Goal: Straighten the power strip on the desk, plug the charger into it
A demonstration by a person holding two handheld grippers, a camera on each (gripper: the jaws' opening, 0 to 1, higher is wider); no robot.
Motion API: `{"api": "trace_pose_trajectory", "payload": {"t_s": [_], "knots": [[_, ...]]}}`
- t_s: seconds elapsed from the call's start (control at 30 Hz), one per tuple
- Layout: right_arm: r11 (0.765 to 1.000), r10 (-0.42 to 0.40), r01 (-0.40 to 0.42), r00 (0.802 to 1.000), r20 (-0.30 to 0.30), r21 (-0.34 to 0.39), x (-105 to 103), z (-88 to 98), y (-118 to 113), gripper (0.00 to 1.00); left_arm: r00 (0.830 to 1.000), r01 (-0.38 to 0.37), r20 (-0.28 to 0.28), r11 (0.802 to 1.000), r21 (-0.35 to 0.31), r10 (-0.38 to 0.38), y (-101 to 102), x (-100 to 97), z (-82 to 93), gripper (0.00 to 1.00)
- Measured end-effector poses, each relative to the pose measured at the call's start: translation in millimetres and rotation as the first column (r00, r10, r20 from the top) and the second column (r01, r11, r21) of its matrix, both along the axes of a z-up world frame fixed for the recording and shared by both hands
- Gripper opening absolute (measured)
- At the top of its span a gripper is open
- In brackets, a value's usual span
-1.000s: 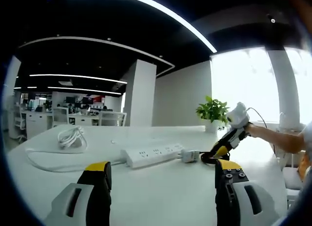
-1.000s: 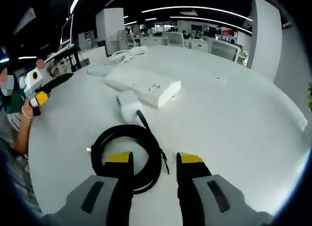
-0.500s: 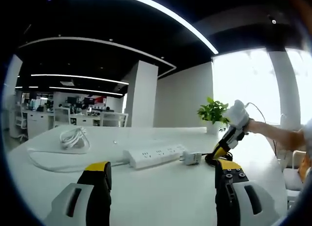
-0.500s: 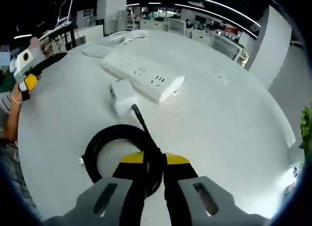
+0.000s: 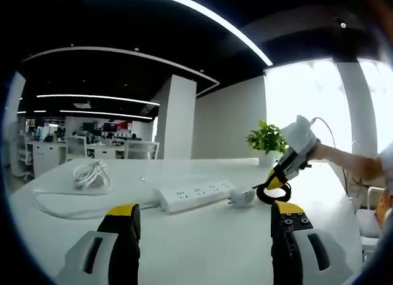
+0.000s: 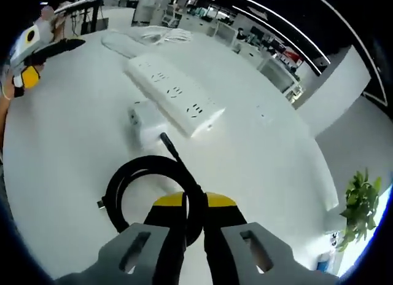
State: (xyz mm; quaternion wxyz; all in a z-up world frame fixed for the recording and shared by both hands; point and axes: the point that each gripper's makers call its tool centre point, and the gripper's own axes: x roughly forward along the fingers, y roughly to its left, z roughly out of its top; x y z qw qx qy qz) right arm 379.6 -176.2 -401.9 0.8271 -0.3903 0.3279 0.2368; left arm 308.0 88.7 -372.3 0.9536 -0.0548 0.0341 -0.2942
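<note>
**White table, black cable: the charger is in hand by its coil**

White and broad, the table (image 6: 258,174) carries everything, its far edge curving away toward the office beyond. The power strip (image 6: 175,96) lies near the table's middle, running toward the far edge where its bundled white cord (image 5: 91,172) rests; the strip is untouched, so straightening it looks not yet done. Just beside the strip's near end sits the charger (image 6: 145,121), a small white block with a black lead running from it into the coiled cable (image 6: 147,188). The right gripper (image 6: 194,202) has its yellow-tipped jaws closed on the near side of that coil. Gripping the coil rather than the block seems a way to lift or drag the charger toward the sockets; in the left gripper view the coil hangs from the jaws, clear of the table. The left gripper (image 5: 202,212) waits near the table's near edge, jaws wide apart and holding nothing, probably free to steady the strip.
</note>
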Motion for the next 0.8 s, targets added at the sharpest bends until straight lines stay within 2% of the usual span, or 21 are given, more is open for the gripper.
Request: {"api": "trace_pose_trajectory", "payload": {"t_s": [0.07,0.23,0.37,0.53,0.7,0.8], "knots": [[0.999,0.018,-0.017,0.999,0.038,-0.038,2.8,7.1,-0.3,0.07,1.0,0.002,0.0,1.0,0.002,-0.002,-2.5,1.5,0.1,0.9],[0.993,0.04,-0.032,0.996,0.079,-0.109,4.3,19.9,-0.6,0.07,1.0,0.013,0.003,1.0,0.008,-0.013,-8.5,2.7,0.7,0.9],[0.981,0.067,-0.04,0.988,0.139,-0.188,7.3,34.4,-1.1,0.07,1.0,0.016,0.004,1.0,0.011,-0.016,-9.9,3.0,0.7,0.9],[0.951,0.095,-0.032,0.977,0.19,-0.309,10.6,52.8,-1.4,0.07,1.0,0.02,0.003,1.0,0.018,-0.02,-12.4,3.2,0.5,0.9],[0.893,0.154,-0.035,0.96,0.232,-0.449,17.2,69.4,-1.1,0.07,0.999,0.03,0.01,0.999,0.034,-0.03,-16.3,3.6,2.9,0.9],[0.869,0.165,-0.03,0.959,0.231,-0.494,19.0,76.6,-0.2,0.07,0.999,0.032,0.014,0.999,0.032,-0.032,-17.2,4.0,4.7,0.9]]}}
